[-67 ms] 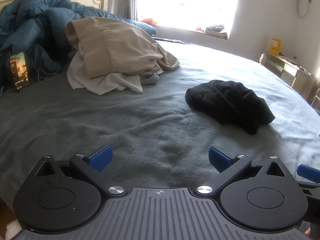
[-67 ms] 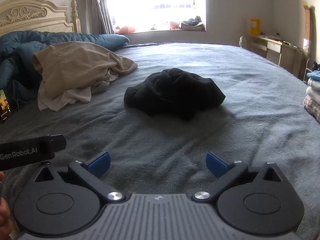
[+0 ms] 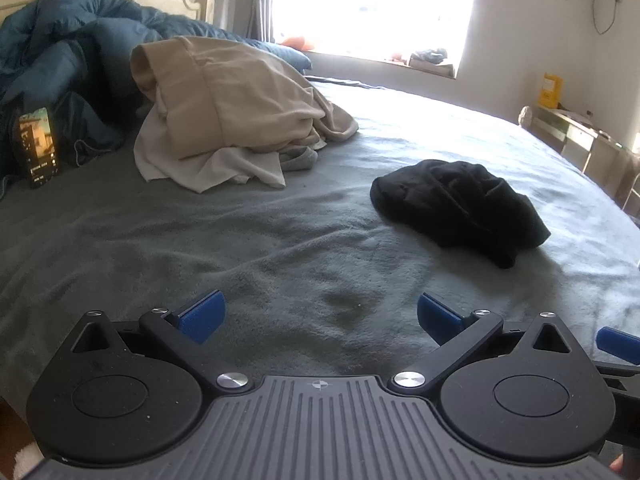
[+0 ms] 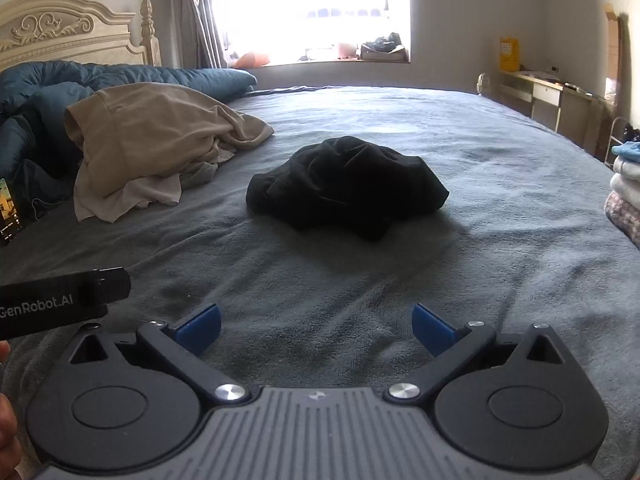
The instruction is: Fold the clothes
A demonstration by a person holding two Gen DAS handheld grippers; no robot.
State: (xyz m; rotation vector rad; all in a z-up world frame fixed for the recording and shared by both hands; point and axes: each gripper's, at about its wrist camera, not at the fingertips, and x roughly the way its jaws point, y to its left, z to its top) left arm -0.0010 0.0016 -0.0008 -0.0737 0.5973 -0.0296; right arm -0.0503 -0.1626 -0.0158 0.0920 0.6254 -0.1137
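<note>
A crumpled black garment lies in a heap in the middle of the grey bed cover; the left wrist view shows the black garment off to the right. A heap of beige clothes rests further back to the left, also visible as the beige heap. My left gripper hovers open over bare cover near the bed's front edge, holding nothing. My right gripper is open too, empty, pointing straight at the black garment, well short of it.
A blue duvet is bunched against the headboard. A lit phone leans against it. Folded clothes are stacked at the right edge. A desk stands by the wall under the window.
</note>
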